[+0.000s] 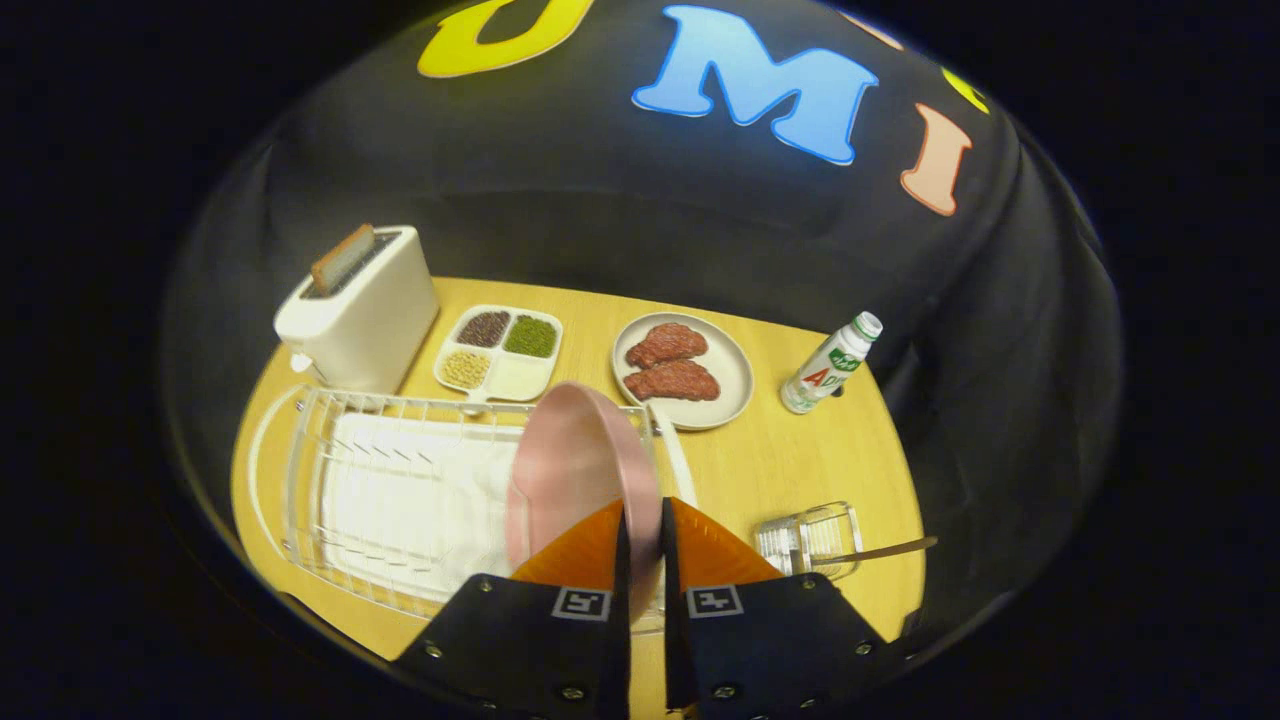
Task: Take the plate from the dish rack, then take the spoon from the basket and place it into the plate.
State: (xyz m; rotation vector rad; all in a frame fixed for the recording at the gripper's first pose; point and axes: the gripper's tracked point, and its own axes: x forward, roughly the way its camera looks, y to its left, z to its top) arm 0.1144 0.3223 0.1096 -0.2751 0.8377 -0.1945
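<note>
A pink plate (575, 470) stands on edge between my fingers, and my gripper (643, 520) is shut on its rim. The plate hangs above the right end of the white wire dish rack (400, 490), which lies on the wooden table. To the right of my fingers stands a small clear basket (812, 538) with a spoon (885, 550) in it, its handle sticking out to the right.
Beyond the rack stand a white toaster (358, 310) with a slice in it, a divided tray of grains (500, 352), a grey plate with meat pieces (684, 370) and a small bottle (832, 362). Bare tabletop (790, 460) lies between the grey plate and the basket.
</note>
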